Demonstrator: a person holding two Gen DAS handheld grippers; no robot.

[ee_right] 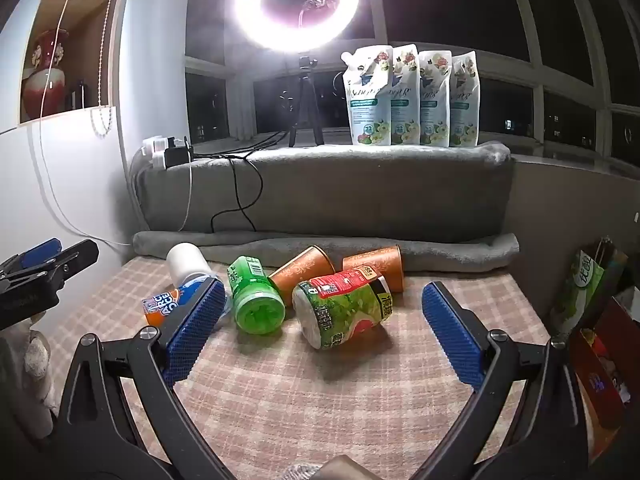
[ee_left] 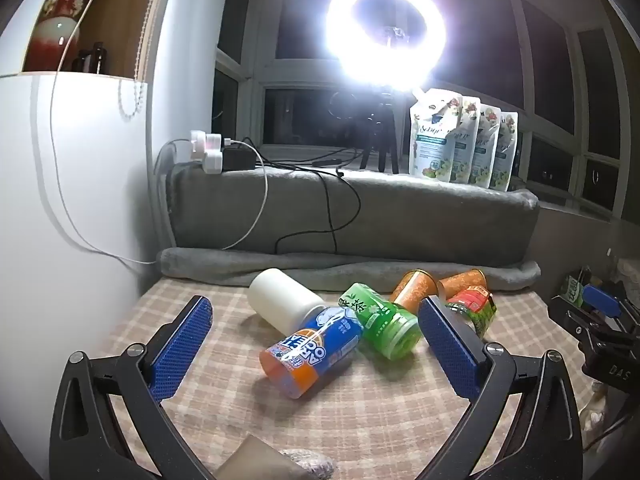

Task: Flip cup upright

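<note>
Cups (ee_right: 344, 310), six lying toppled in a cluster mid-cloth (ee_right: 320, 400), none yet stood up; I hold left gripper (ee_left: 316, 344) and right gripper (ee_right: 320, 328) spread wide and empty, ready to straddle one.

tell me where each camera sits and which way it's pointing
Left wrist: sits on the left gripper, facing the lying blue-orange cup on the checked cloth; its own open blue fingers show, with the right gripper at the right edge.
Right wrist: sits on the right gripper, facing the red-green cup; its open fingers show, with the left gripper at the left edge.
Shared: green cup, ring light, pouches.
</note>
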